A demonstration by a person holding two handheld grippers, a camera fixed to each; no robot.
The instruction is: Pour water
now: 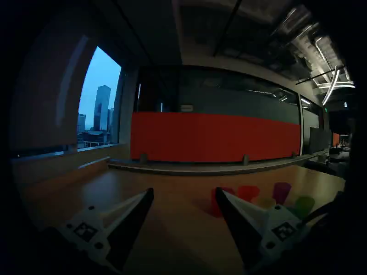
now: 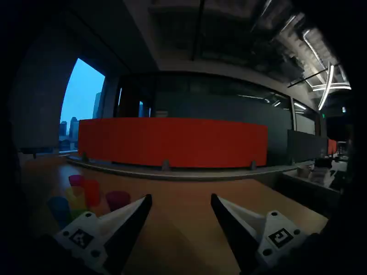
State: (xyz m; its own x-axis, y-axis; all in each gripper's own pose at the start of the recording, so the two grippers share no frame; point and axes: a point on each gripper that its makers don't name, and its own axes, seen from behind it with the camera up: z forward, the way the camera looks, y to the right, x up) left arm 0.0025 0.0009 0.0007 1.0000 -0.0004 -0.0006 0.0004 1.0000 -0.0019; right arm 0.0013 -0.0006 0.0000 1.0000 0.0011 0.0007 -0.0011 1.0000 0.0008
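Coloured translucent plastic cups stand upright ahead-right of my spread, empty left gripper, ahead-left of my equally spread right gripper.

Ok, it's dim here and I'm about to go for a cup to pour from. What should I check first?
1. Left gripper open and empty: ok.
2. Right gripper open and empty: ok.
3. Cups upright on the table: ok, as far as the dim light shows.
4. Room to grip one cup alone: not ok, they stand bunched together.
5. Water in any cup: cannot tell.
6. Light: not ok, dim.
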